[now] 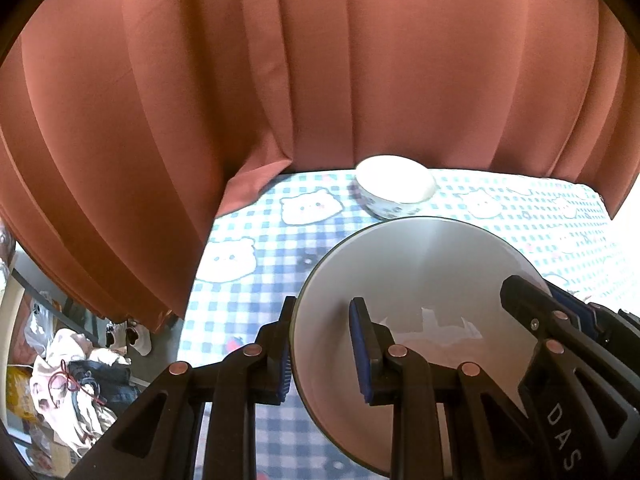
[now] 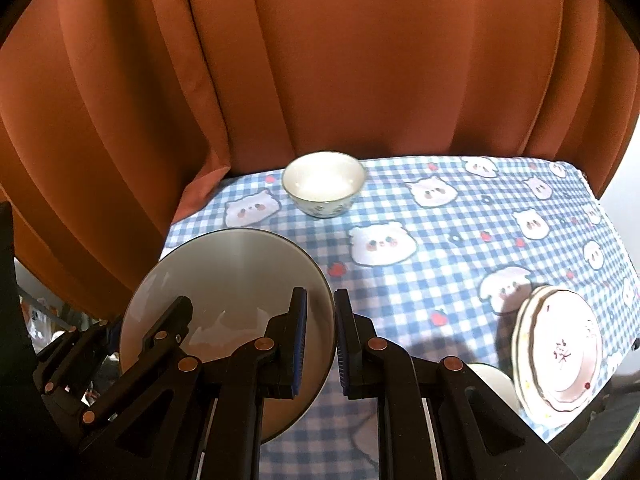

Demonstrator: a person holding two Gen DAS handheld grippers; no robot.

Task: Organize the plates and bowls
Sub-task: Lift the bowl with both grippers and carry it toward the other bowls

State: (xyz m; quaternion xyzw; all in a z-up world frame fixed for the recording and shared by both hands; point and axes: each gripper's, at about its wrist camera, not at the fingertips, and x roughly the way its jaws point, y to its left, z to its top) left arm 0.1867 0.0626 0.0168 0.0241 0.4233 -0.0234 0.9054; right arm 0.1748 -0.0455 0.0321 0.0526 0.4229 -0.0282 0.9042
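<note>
Left claw [image 1: 324, 350] grips plate [image 1: 420, 264] | right claw [image 2: 320, 344] too | near edge hidden

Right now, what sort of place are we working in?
Probably a home room: a table under a blue checked cartoon tablecloth, rust curtains right behind it, and clothes heaped on the floor.

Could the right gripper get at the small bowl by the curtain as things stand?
Probably not yet: the right gripper is clamped on the grey plate's rim, as is the left gripper. The checked cloth toward the small bowl looks clear otherwise.
</note>
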